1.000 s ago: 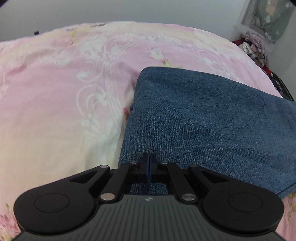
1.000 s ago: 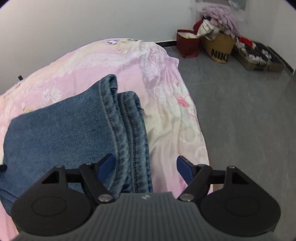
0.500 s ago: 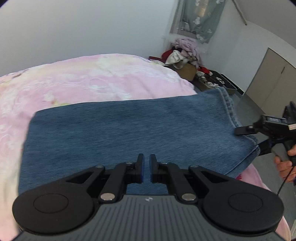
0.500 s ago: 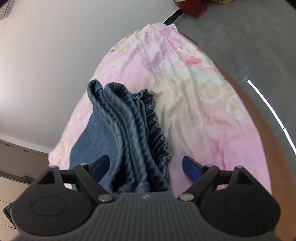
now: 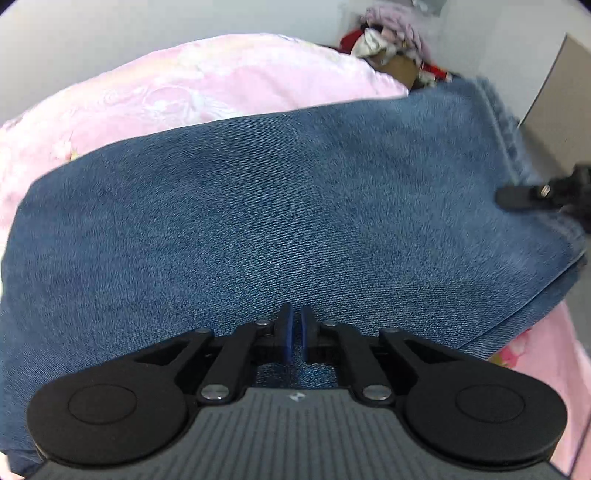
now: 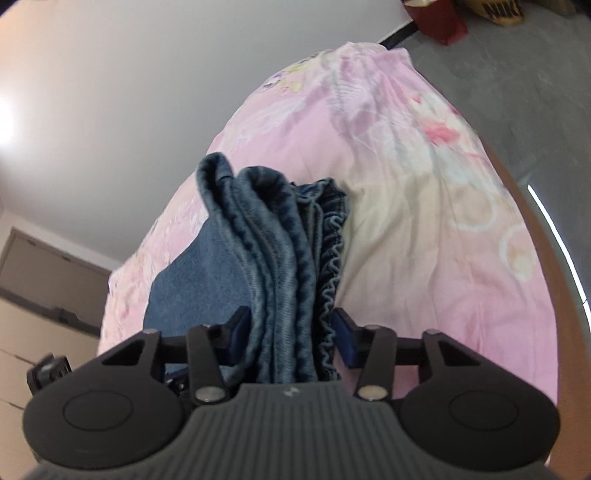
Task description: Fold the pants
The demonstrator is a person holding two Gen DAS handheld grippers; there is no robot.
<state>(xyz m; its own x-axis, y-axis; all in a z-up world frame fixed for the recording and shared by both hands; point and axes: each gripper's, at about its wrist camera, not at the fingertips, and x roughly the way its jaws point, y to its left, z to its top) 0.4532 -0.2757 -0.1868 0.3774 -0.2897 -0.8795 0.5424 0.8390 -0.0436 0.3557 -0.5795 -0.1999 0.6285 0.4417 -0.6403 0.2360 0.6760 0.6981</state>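
Folded blue denim pants (image 5: 280, 206) lie on a pink floral bedspread (image 5: 207, 81). My left gripper (image 5: 294, 338) hovers over the near side of the pants with its blue pads almost together and nothing between them. My right gripper (image 6: 291, 332) is at the pants' right end, where the stacked hems and elastic waistband (image 6: 284, 251) stand bunched between its two blue pads, which press in on the layers. The right gripper also shows at the far right of the left wrist view (image 5: 546, 192).
The bedspread (image 6: 424, 206) ends at a wooden bed edge (image 6: 546, 280) beside grey floor. A pile of clothes and boxes (image 5: 391, 40) sits in the far corner. A red bag (image 6: 439, 18) stands on the floor. Drawers (image 6: 44, 288) are at left.
My right gripper has narrowed from wide open onto the bunched end of the pants. My left gripper has moved in lower over the denim and stays nearly shut.
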